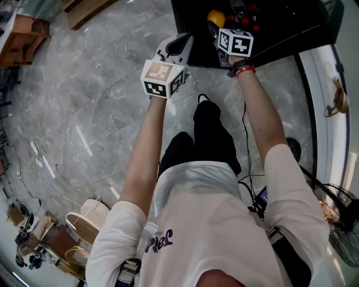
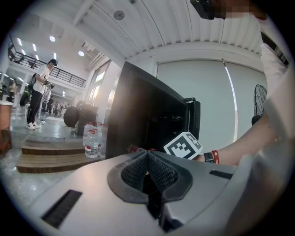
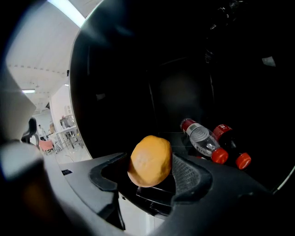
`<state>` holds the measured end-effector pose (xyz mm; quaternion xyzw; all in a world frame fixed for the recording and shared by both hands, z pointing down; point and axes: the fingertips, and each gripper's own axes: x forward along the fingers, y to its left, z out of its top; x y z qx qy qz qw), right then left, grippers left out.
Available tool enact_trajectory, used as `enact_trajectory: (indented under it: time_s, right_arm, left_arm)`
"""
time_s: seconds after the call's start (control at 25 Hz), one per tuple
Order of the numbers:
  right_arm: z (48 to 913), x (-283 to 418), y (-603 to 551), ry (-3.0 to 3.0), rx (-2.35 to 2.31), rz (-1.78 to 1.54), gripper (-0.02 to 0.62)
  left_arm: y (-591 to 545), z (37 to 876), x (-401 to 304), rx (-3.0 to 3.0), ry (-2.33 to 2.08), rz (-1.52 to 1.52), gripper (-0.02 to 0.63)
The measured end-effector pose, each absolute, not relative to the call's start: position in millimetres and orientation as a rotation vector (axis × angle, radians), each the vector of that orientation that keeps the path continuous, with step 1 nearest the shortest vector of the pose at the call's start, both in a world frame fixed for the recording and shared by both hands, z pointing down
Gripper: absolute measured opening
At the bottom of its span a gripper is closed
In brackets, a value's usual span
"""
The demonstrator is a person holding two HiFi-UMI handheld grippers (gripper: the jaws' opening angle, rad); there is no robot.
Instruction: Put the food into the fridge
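A round orange fruit (image 3: 148, 159) sits between the jaws of my right gripper (image 3: 152, 173), which is shut on it. The fruit is held at the dark opening of the black fridge (image 3: 184, 83). In the head view the fruit (image 1: 215, 17) shows just past the right gripper's marker cube (image 1: 235, 42), at the fridge (image 1: 280, 28). My left gripper (image 2: 147, 169) is shut with nothing in it, its ribbed pads pressed together. It hangs to the left of the fridge's front, lower than the right one (image 1: 175, 49).
Two red-capped bottles (image 3: 205, 142) (image 3: 230, 144) lie inside the fridge on a shelf. Water bottles (image 2: 91, 140) stand on a wooden step (image 2: 50, 154) left of the fridge. A person (image 2: 39, 92) stands far off. A fan (image 1: 339, 216) is at my right.
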<state>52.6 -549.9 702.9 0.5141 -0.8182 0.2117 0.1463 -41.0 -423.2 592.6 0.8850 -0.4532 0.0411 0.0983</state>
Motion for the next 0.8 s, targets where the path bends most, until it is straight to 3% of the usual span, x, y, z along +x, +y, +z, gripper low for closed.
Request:
enact_trajectory:
  time_s: [0.8]
  right_arm:
    - [727.8, 43.1, -605.1, -2.324, 1.452, 0.547, 0.311]
  left_arm:
    - [-440.6, 606.4, -49.2, 2.595, -1.371, 0.107, 0.018]
